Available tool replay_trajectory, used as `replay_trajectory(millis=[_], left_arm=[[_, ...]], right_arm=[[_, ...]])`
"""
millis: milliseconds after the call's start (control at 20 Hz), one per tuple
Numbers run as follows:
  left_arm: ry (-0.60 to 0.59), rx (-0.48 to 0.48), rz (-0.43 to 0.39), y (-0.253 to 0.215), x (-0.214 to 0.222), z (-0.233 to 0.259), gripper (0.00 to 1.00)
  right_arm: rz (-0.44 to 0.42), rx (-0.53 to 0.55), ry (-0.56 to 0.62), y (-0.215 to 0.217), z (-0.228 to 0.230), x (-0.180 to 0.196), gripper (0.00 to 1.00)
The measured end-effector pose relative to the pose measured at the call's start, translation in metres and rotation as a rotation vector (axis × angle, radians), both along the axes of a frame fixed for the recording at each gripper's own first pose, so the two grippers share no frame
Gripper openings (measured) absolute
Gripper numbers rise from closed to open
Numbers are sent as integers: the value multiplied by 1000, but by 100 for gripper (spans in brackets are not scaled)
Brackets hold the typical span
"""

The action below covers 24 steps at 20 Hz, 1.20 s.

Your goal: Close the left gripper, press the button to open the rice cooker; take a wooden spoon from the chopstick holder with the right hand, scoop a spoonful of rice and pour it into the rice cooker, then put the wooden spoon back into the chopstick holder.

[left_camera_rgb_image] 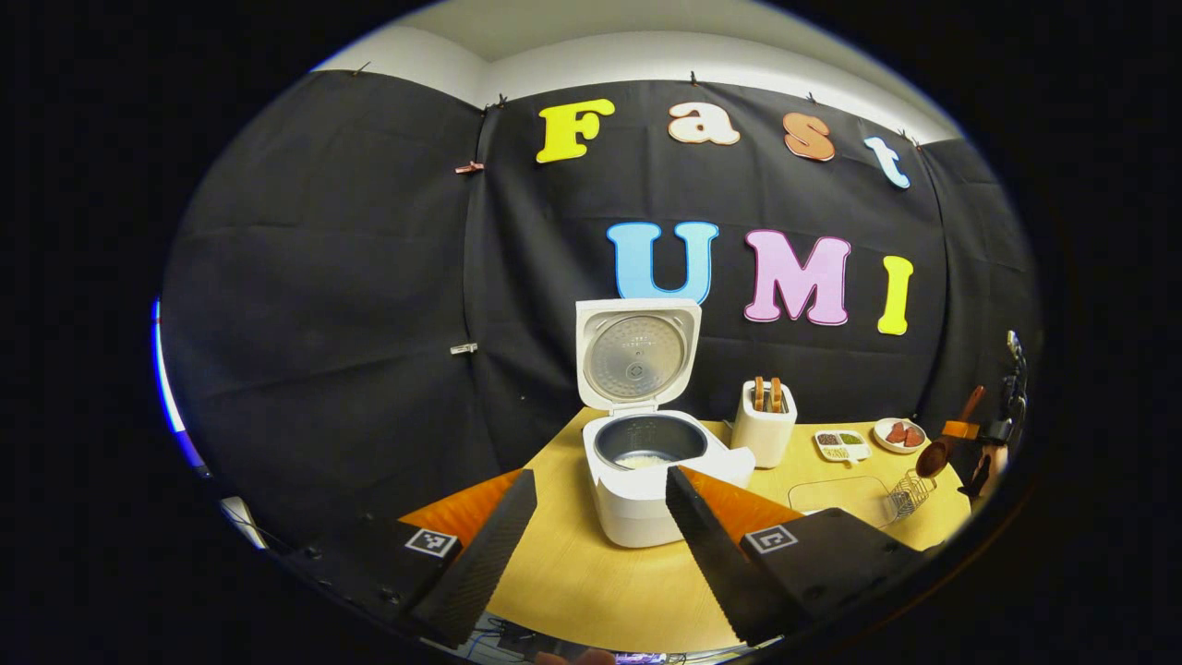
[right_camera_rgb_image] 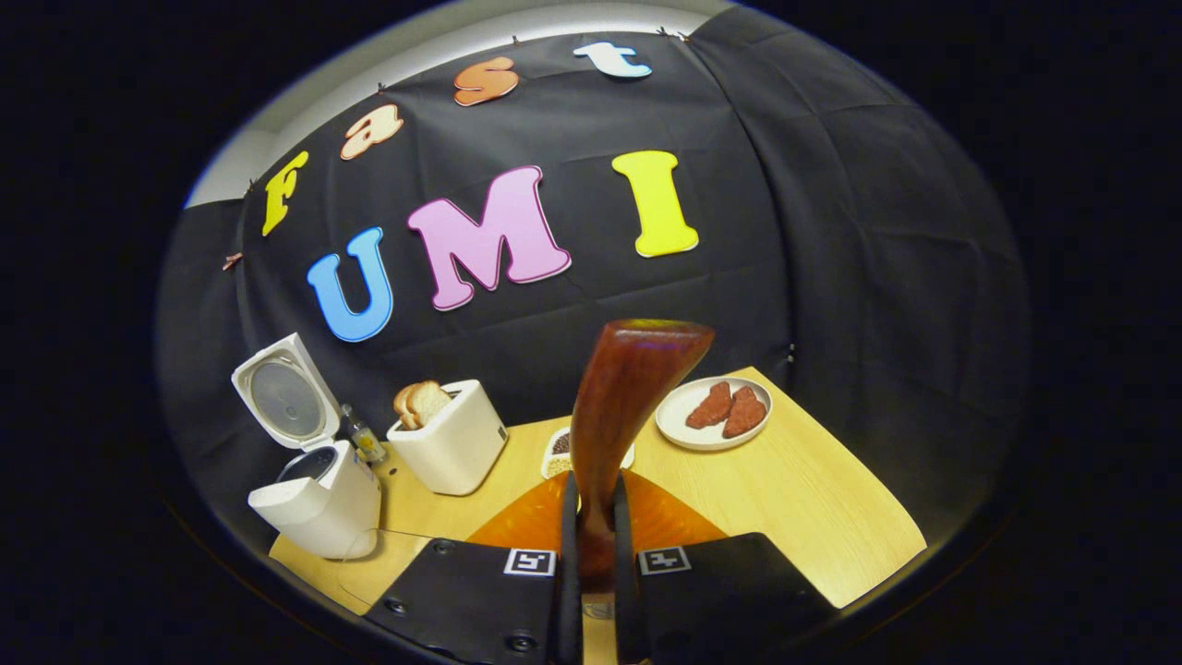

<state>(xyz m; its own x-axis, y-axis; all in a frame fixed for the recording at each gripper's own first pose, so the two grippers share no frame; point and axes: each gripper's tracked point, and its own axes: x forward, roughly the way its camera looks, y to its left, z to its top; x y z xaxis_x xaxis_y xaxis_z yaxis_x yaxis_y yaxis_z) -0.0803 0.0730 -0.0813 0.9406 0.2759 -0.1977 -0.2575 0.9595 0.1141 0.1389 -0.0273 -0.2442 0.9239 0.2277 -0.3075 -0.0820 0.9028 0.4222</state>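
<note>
white rice cooker (left_camera_rgb_image: pixel 646 489) lid up, wooden spoon (right_camera_rgb_image: pixel 621 406) held upright

Toaster (left_camera_rgb_image: pixel 764 423) right of rice cooker (left_camera_rgb_image: pixel 646 462)

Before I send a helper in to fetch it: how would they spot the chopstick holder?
Start at the white rice cooker with its lid raised on the wooden table. Go past the white toaster holding bread and the divided dish toward the table's front edge. The chopstick holder is the small wire basket, the one see-through metal thing there.
</note>
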Motion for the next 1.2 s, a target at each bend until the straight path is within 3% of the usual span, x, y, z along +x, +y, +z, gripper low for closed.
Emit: replay_trajectory(millis=[200, 400, 650, 800, 1000, 1200], left_arm=[[-2, 9, -22, 12, 10, 0, 97], [-8, 28, -43, 19, 18, 2, 97], [0, 26, -59, 23, 23, 0, 97], [1, 18, -62, 24, 23, -3, 97], [9, 14, -57, 29, 23, -6, 97], [16, -2, -42, 34, 21, -11, 97]], right_arm=[[59, 14, -80, 50, 46, -7, 18], [203, -95, -118, 124, 51, -27, 18], [371, -358, -84, 191, -5, -55, 18], [420, -527, -41, 203, -49, -62, 18], [424, -641, 12, 211, -87, -69, 18], [418, -610, 76, 228, -108, -81, 18]])
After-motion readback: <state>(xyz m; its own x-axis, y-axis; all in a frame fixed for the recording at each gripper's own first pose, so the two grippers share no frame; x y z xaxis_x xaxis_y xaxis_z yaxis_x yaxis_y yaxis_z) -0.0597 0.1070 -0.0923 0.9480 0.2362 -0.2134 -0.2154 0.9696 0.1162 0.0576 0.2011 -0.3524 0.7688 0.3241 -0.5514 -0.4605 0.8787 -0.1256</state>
